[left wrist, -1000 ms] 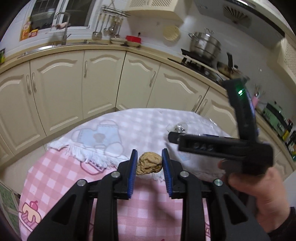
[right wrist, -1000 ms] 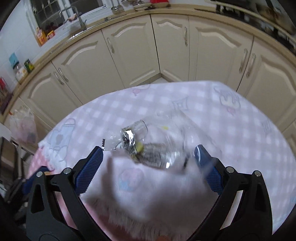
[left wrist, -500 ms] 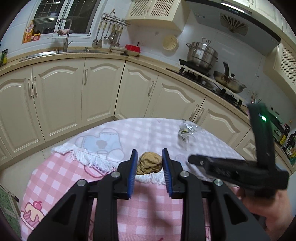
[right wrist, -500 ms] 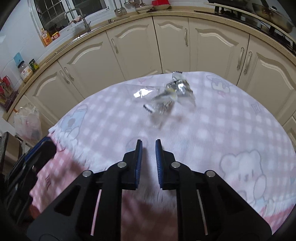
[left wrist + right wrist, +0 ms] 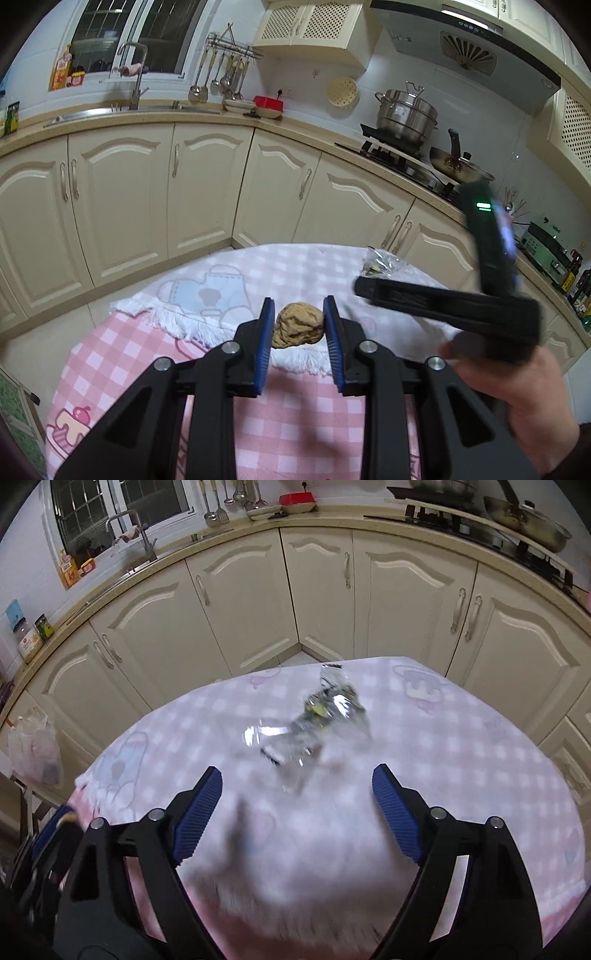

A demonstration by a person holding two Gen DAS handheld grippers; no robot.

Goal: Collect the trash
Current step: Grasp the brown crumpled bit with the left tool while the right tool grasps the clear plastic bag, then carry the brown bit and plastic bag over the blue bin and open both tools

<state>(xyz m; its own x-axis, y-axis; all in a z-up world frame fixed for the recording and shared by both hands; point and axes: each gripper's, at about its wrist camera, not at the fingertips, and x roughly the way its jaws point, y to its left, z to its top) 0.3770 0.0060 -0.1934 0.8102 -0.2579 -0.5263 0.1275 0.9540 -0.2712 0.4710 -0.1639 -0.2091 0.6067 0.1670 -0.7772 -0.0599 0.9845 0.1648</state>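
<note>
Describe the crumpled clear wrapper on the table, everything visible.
The crumpled clear wrapper looks like thin, shiny plastic film with silvery glints and a yellow-green speck inside. It lies loose on the pale checked tablecloth near the table's far edge, blurred. The right claw, jaws just reopened, sits short of it; nothing grips it.

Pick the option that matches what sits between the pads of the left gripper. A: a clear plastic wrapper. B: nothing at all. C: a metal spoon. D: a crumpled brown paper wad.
D: in the left wrist view the left gripper is closed on a crumpled brown paper wad, its blue pads against both sides, while the clear plastic wrapper lies apart on the table.
</note>
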